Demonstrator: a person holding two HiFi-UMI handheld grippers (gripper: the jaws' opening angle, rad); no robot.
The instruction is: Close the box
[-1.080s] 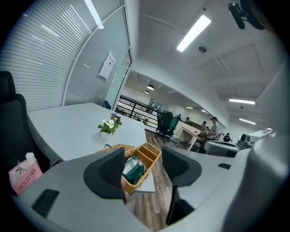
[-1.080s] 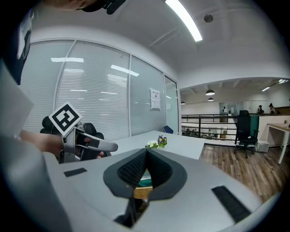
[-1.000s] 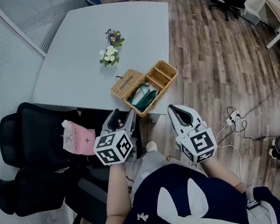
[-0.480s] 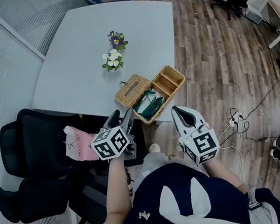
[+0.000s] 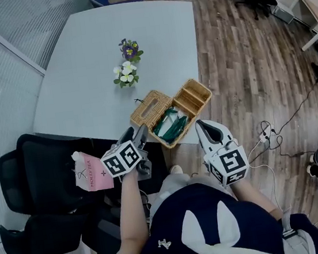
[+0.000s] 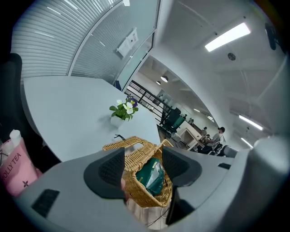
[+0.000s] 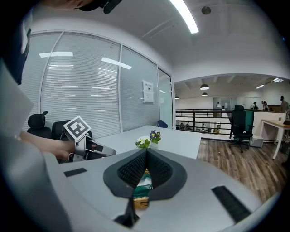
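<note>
One box [image 5: 197, 93], seemingly just beyond left gripper [image 5: 138, 132]

The person wears a dark navy top [image 5: 216, 209] with a white bow-shaped marking [image 5: 210, 231] and light grey trousers [image 5: 175, 182]. The left gripper [image 5: 139, 133] and right gripper [image 5: 201, 127] have light grey housings. Each carries a white cube, the left cube [image 5: 121, 158] and the right cube [image 5: 228, 165], printed with black square markers. The jaw pads [image 6: 107, 169] are black and ribbed. Black rectangular strips [image 7: 231, 204] are set into the housing.
</note>
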